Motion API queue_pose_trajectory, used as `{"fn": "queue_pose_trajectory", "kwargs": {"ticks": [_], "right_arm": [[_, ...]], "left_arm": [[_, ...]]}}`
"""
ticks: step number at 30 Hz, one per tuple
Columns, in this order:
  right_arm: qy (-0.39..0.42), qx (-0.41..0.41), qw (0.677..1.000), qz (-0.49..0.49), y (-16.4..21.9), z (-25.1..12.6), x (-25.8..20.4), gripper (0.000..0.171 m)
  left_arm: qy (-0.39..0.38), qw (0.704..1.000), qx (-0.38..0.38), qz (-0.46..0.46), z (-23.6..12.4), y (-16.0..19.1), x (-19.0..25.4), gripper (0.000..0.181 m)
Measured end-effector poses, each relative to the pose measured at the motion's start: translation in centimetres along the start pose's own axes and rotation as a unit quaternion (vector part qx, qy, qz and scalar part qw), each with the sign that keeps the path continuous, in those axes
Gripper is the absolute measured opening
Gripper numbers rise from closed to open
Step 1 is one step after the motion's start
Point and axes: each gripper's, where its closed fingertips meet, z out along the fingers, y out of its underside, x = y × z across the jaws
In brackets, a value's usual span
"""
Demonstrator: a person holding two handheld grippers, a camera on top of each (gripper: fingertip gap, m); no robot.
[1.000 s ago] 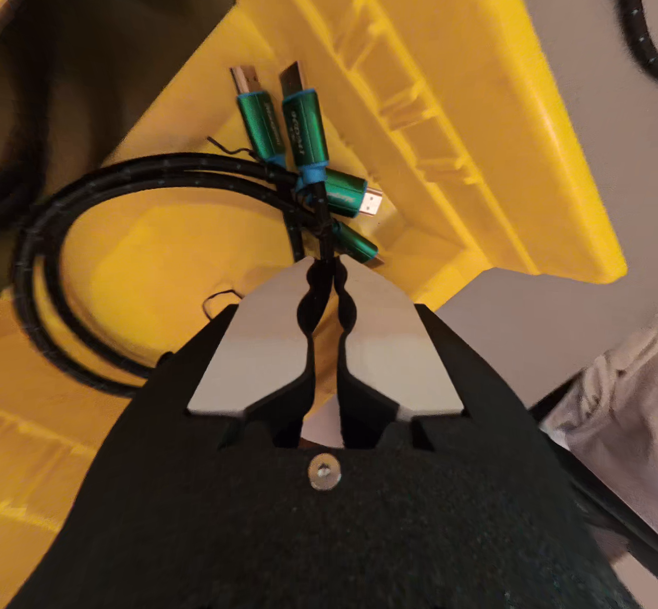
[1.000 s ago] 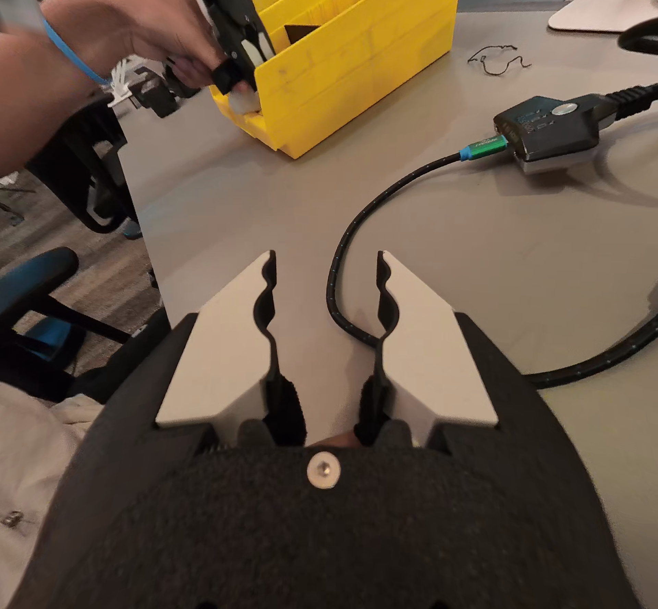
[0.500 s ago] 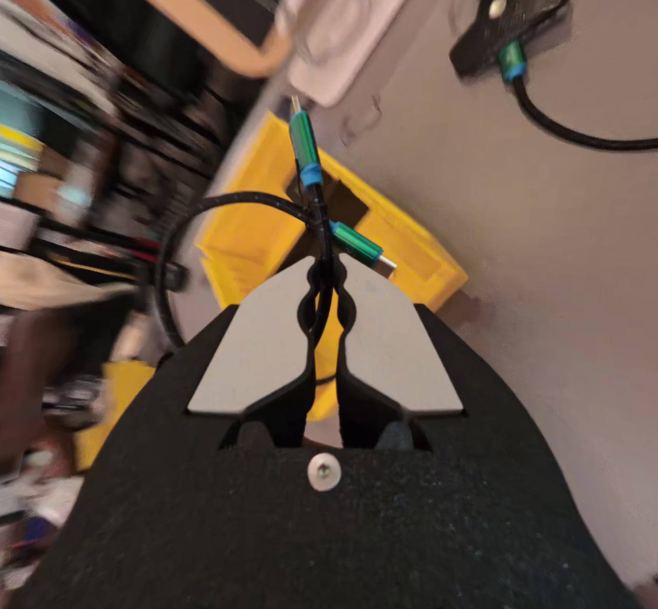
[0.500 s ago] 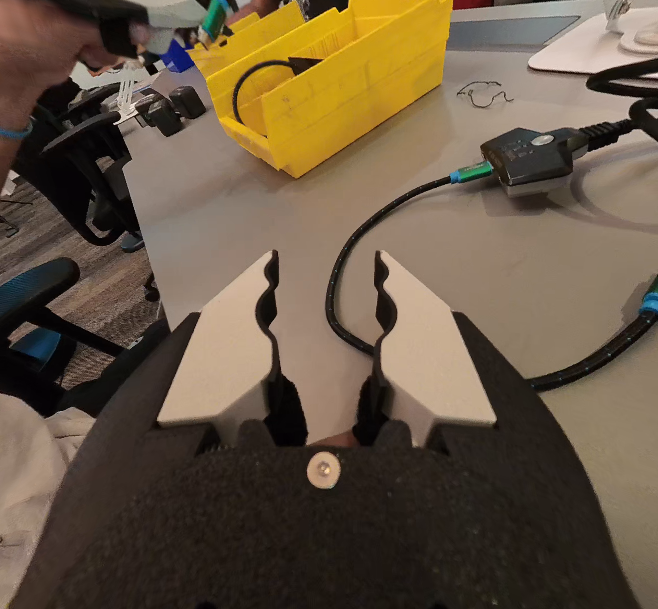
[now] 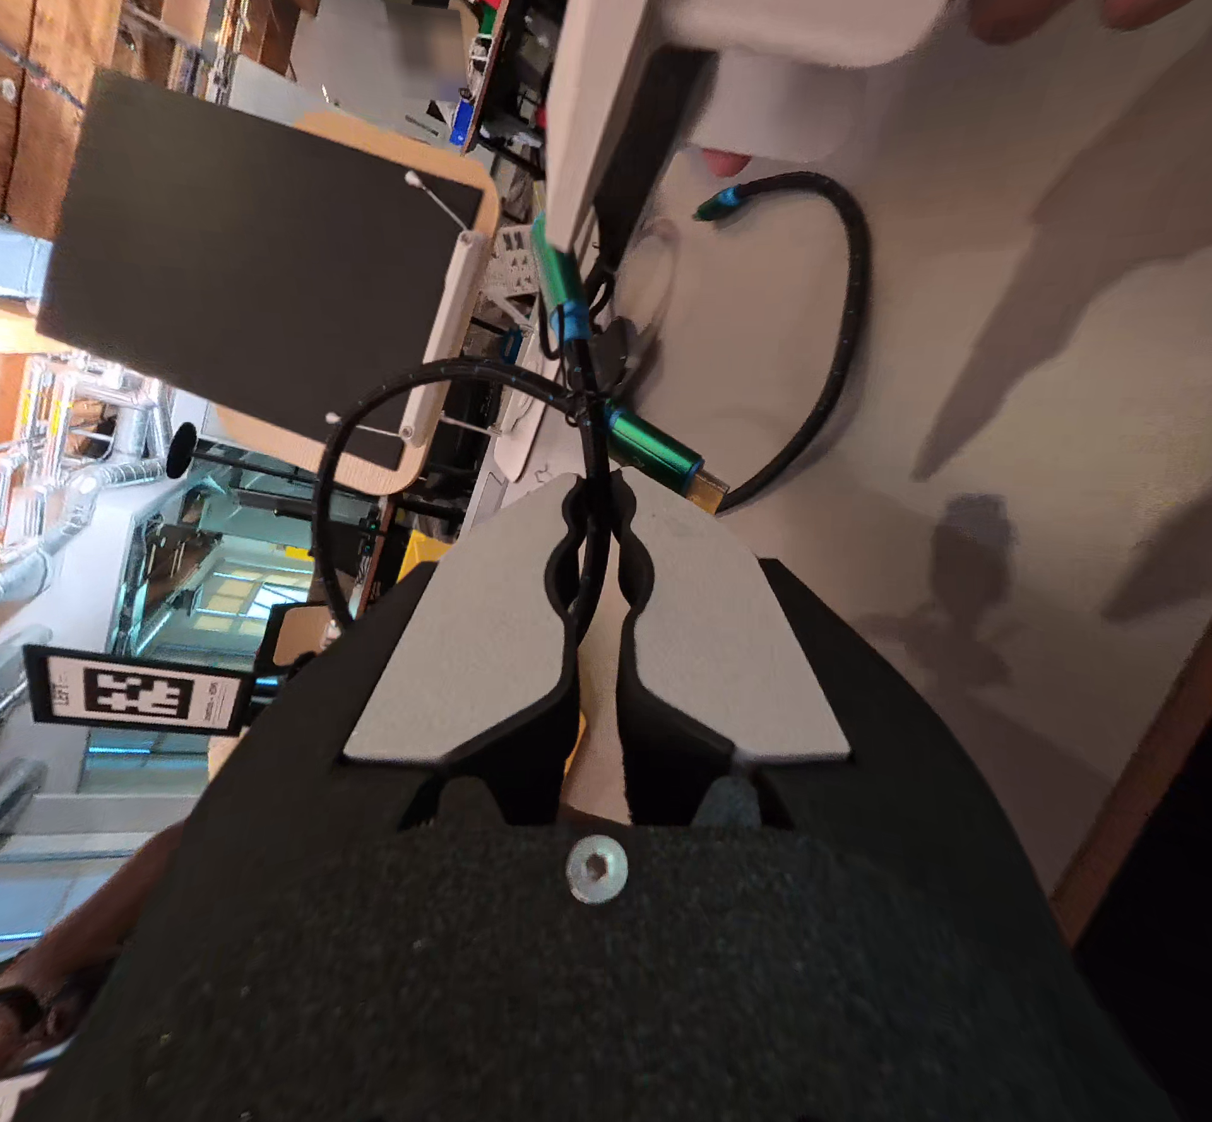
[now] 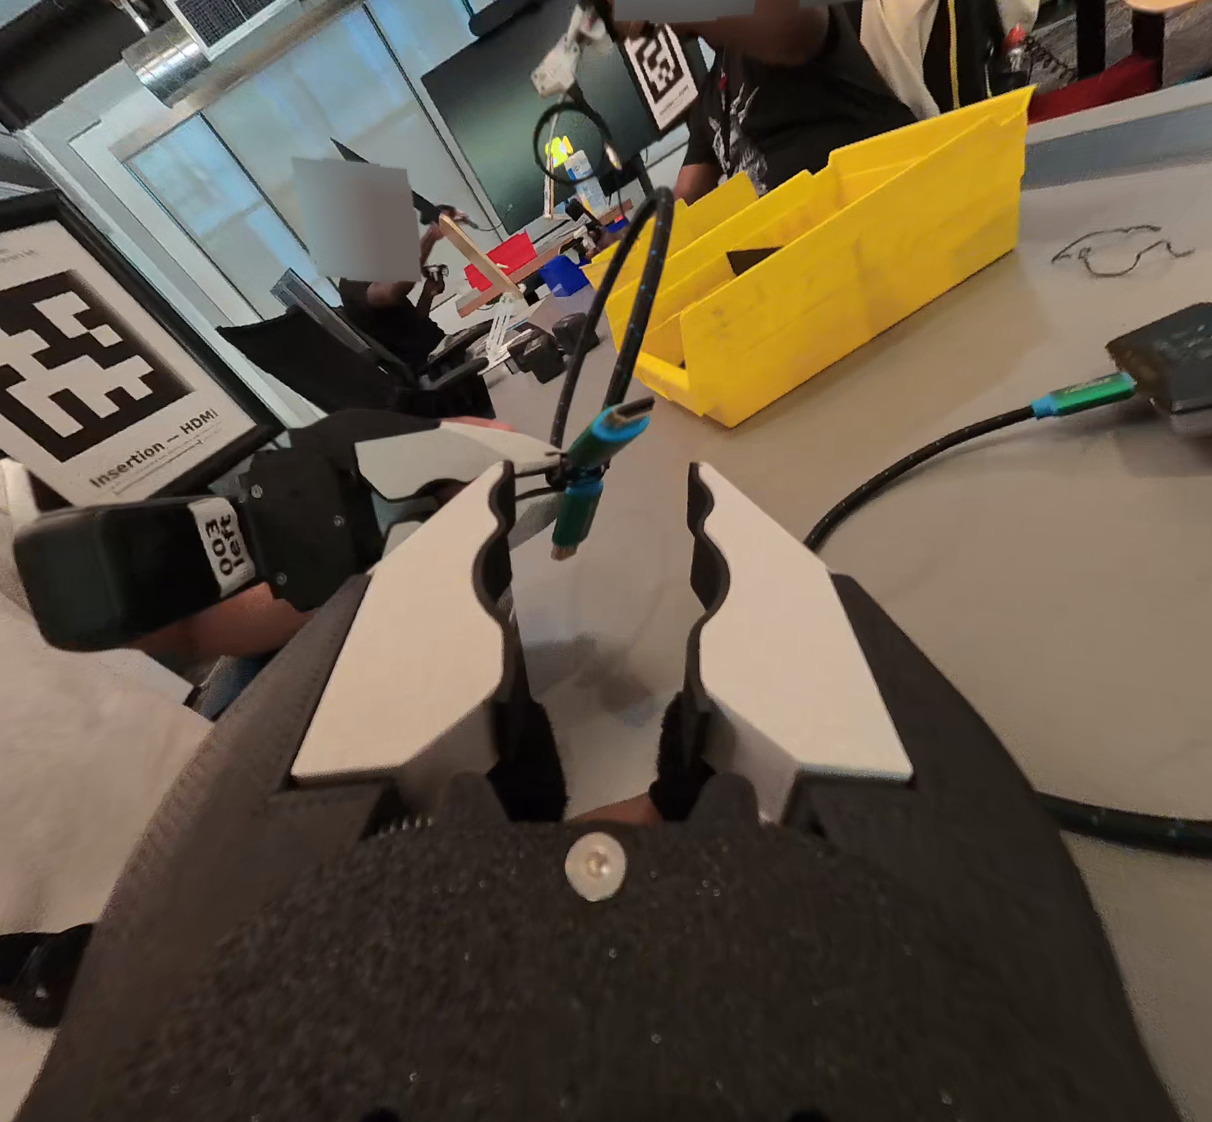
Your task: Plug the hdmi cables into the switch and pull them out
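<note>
My left gripper [image 5: 597,481] is shut on a coiled black braided HDMI cable [image 5: 328,500] tied in a loop. Its two green plugs stick out past the fingertips, one up [image 5: 557,277] and one to the right [image 5: 656,454]. In the right wrist view the left gripper [image 6: 551,458] holds this bundle in the air, just ahead of my right gripper [image 6: 597,481], which is open and empty. One plug [image 6: 577,517] hangs between the right fingertips. The black switch [image 6: 1174,363] lies on the table at the far right, with another cable's green plug [image 6: 1082,399] in it.
A yellow bin [image 6: 820,290] stands on the grey table [image 6: 984,599] behind the grippers. A loose black wire tie [image 6: 1115,248] lies to the right of the bin. A framed marker sign [image 6: 79,363] stands at the left. People sit beyond the table. The black switch [image 6: 1174,363] sits 20 cm or so from the ends of my right fingers.
My left gripper has lifted the coiled cable out of the yellow bin and carried it over in front of the right gripper. The right gripper has stayed open and tilted up.
</note>
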Motion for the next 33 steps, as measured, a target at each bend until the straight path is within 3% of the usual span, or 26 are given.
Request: {"fn": "queue_pose_trajectory", "kwargs": {"ticks": [4, 6, 11, 19, 22, 28, 31, 33], "right_arm": [[0.014, -0.032, 0.999, -0.001, 1.5, 0.2, 0.6, 0.047], [0.027, -0.034, 0.999, 0.007, 1.7, 0.2, 1.0, 0.027], [0.023, -0.069, 0.997, 0.03, 2.9, 0.1, 1.7, 0.02], [0.072, -0.138, 0.988, 0.003, 5.5, 0.8, 2.3, 0.029], [0.047, -0.127, 0.991, 0.008, 5.2, 1.6, 1.1, 0.028], [0.07, -0.121, 0.988, 0.063, 5.8, 3.2, 1.6, 0.027], [0.077, -0.088, 0.988, 0.098, 4.9, 3.3, 2.2, 0.002], [0.077, -0.087, 0.986, 0.123, 5.0, 3.2, 2.6, 0.0]], "left_arm": [[0.019, 1.0, 0.001, 0.013, 0.5, -0.3, 1.7, 0.006], [0.025, 1.0, 0.007, 0.015, 0.6, -0.4, 2.2, 0.006], [0.054, 0.998, 0.002, -0.016, 1.3, 0.6, 2.8, 0.006], [0.077, 0.997, -0.025, -0.02, 1.9, 2.5, 3.5, 0.006], [0.075, 0.997, -0.032, -0.013, 2.0, 2.9, 3.5, 0.006], [0.08, 0.996, -0.045, -0.014, 2.3, 3.1, 4.0, 0.006], [0.083, 0.996, -0.041, -0.009, 2.4, 2.8, 4.3, 0.006], [0.084, 0.996, -0.042, -0.002, 2.5, 2.6, 4.6, 0.006]]}}
